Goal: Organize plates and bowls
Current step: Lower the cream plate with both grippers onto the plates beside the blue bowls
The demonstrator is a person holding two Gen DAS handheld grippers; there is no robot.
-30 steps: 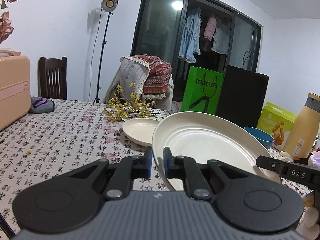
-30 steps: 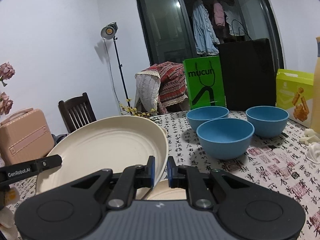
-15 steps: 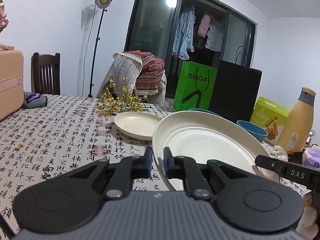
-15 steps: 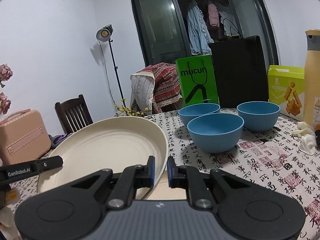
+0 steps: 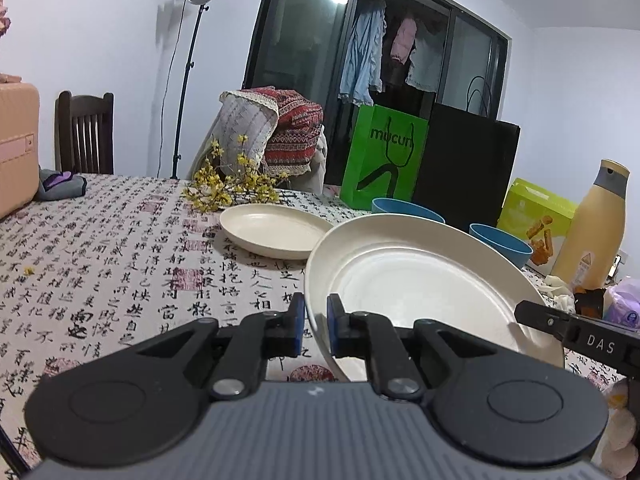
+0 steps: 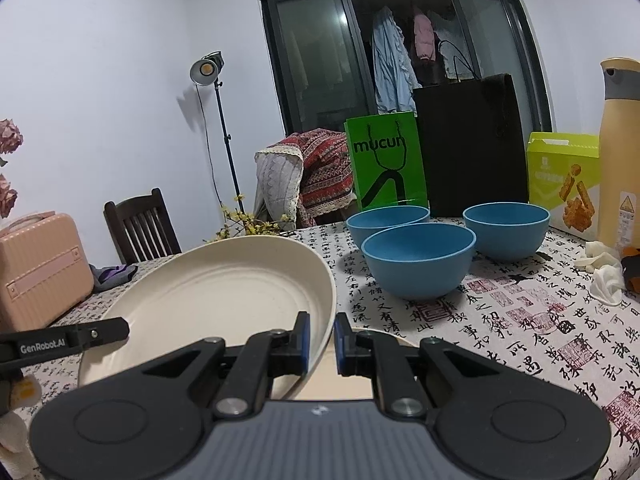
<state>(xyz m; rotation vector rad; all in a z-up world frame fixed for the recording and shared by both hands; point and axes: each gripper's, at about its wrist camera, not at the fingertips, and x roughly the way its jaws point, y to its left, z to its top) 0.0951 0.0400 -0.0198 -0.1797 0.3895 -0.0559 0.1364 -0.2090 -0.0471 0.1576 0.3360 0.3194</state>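
Observation:
A large cream plate (image 5: 416, 280) is held tilted above the table by both grippers. My left gripper (image 5: 312, 320) is shut on its left rim. My right gripper (image 6: 322, 340) is shut on its right rim; the plate also shows in the right wrist view (image 6: 224, 292). A second cream plate (image 5: 276, 230) lies flat on the table beyond. Another cream plate (image 6: 352, 380) lies under the held one near my right gripper. Three blue bowls (image 6: 420, 264) stand upright on the table to the right, apart from each other.
A patterned tablecloth (image 5: 120, 260) covers the table. Yellow flowers (image 5: 228, 188), a green bag (image 5: 384, 160), a black bag (image 5: 468, 168), a green box (image 6: 564, 184) and a tan bottle (image 6: 620, 152) stand at the back. A pink case (image 6: 36, 272) is at the left.
Both grippers, still holding the large plate, have come lower and nearer the table. The bowls and the far plate have not moved.

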